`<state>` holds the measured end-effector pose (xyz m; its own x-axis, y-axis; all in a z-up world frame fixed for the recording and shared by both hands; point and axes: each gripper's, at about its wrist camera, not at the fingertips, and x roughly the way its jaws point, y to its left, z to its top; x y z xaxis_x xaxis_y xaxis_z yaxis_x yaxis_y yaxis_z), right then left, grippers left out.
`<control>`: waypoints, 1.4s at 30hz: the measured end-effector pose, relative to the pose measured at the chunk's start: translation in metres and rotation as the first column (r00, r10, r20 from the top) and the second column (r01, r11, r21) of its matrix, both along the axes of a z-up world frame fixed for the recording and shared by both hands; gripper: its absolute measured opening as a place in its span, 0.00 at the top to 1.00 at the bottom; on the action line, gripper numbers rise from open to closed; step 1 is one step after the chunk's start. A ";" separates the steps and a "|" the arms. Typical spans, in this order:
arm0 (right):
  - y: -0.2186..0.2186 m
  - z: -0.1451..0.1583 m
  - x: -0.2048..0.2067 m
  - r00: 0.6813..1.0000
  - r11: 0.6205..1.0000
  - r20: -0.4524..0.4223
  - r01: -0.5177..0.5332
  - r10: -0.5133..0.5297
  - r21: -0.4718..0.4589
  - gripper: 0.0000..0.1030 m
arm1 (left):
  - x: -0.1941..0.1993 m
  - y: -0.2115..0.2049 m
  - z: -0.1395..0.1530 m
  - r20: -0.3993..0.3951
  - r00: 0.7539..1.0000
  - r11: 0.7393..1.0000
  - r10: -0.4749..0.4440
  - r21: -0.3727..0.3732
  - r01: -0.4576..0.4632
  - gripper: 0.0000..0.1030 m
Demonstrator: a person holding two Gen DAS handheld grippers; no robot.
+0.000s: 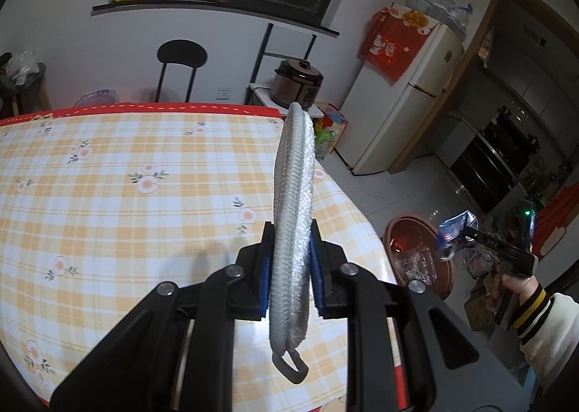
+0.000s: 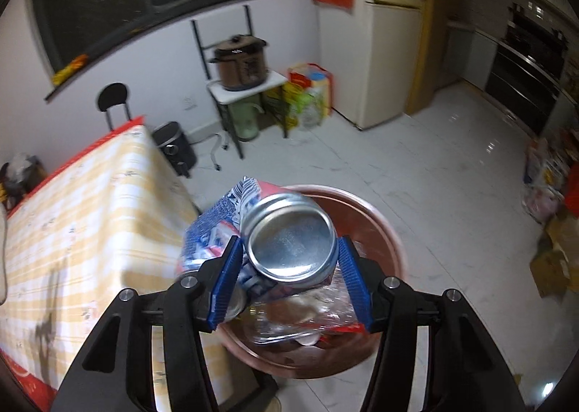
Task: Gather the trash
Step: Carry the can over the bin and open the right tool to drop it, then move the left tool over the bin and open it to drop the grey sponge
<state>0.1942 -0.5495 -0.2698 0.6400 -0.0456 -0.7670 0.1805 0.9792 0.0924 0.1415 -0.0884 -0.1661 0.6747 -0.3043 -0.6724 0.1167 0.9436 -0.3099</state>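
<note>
My left gripper [image 1: 288,267] is shut on a grey round woven pad [image 1: 293,202], held upright on its edge above the table [image 1: 108,194]. My right gripper [image 2: 289,278] is shut on a crushed blue, red and white drink can [image 2: 286,245], its silver end facing the camera, held above a red basin [image 2: 383,227] that holds clear plastic wrappers [image 2: 304,318]. In the left wrist view the right gripper [image 1: 448,242] holds the can [image 1: 456,231] over the basin [image 1: 419,256] on the floor beside the table.
The table carries a yellow checked floral cloth with a red border [image 2: 72,223]. A black chair [image 1: 181,68], a rice cooker [image 1: 298,84] on a small stand, a fridge [image 1: 401,100], bags [image 2: 307,97] and boxes [image 2: 553,260] stand around the tiled floor.
</note>
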 end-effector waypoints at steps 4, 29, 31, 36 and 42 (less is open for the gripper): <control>-0.008 0.001 -0.004 1.000 1.000 0.010 0.013 -0.013 -0.008 0.23 | 0.005 -0.019 -0.003 -0.003 1.000 1.000 -0.026 -0.004 0.026 0.79; -0.048 0.074 -0.049 0.984 0.998 0.169 0.060 -0.064 0.029 0.05 | 0.087 -0.244 -0.039 -0.078 0.891 0.894 -0.447 -0.080 0.441 0.79; -0.054 0.073 -0.054 0.984 0.997 0.162 0.076 -0.079 0.029 0.05 | 0.097 -0.267 -0.048 -0.097 0.877 0.882 -0.471 -0.086 0.464 0.79; -0.067 0.070 -0.065 0.983 0.993 0.147 0.111 -0.114 0.029 0.05 | 0.116 -0.312 -0.065 -0.118 0.852 0.860 -0.509 -0.094 0.501 0.79; -0.081 0.062 -0.076 0.980 0.989 0.131 0.145 -0.149 0.033 0.05 | 0.129 -0.343 -0.069 -0.088 0.861 0.865 -0.501 -0.077 0.495 0.38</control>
<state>0.1182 -0.6300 -0.2077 0.7237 -0.1301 -0.6777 0.3070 0.9403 0.1473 0.2705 -0.4315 -0.2354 0.3533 -0.6162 -0.7039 0.5324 0.7511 -0.3903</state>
